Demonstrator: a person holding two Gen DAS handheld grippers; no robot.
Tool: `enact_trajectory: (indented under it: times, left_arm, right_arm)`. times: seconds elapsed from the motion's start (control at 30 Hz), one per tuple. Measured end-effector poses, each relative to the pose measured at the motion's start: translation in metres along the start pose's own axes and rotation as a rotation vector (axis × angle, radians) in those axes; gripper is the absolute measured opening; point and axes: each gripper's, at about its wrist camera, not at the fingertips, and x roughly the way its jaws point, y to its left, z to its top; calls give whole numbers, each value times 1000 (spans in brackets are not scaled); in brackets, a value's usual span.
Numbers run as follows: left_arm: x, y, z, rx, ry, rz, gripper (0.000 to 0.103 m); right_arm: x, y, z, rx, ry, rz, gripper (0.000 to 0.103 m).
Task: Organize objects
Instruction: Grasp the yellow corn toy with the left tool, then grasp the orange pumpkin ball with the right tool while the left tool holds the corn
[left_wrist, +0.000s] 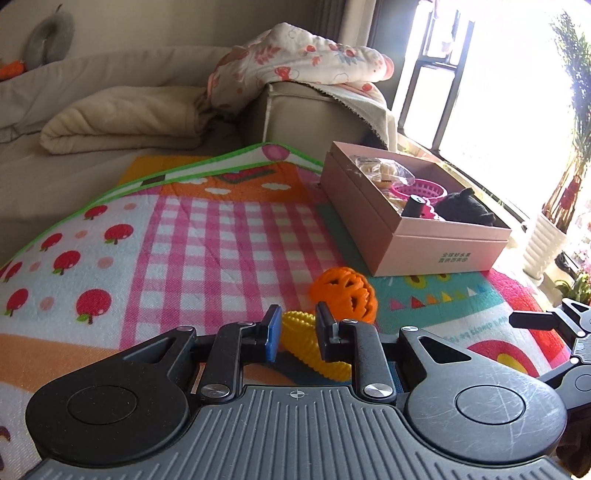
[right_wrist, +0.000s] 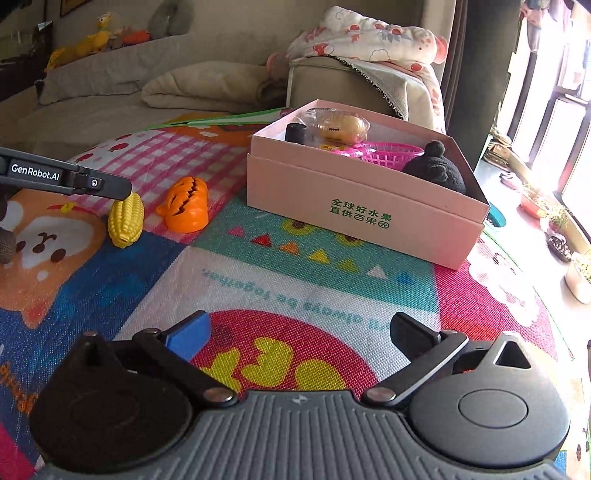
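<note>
two views checked. left wrist: left gripper (left_wrist: 295, 334) clamped on yellow corn toy (left_wrist: 308, 341), orange ball (left_wrist: 345, 291) just beyond, pink box (left_wrist: 413, 236) farther right. right wrist: right gripper (right_wrist: 299, 332) spread wide over play mat (right_wrist: 295, 280), nothing between; corn apparently touching mat.

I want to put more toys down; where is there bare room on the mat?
The mat is bare between the right gripper and the pink box. The checked patch left of the box is free. It is crowded around the corn and orange toy, and inside the box.
</note>
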Motion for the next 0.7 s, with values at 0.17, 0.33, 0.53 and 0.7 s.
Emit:
enact_trajectory:
  times: [0.17, 0.33, 0.53, 0.7]
  left_arm:
    - [5, -12, 0, 27, 62, -124, 30]
    - [9, -29, -12, 88, 119, -91, 35]
    - [16, -32, -13, 86, 106, -58, 34]
    - [25, -38, -10, 92, 86, -46, 35]
  right_arm:
    - [2, -3, -1, 22, 2, 14, 103]
    - [2, -4, -2, 38, 3, 23, 103]
    - [2, -5, -3, 52, 5, 29, 103]
    - [2, -5, -3, 60, 7, 30, 103]
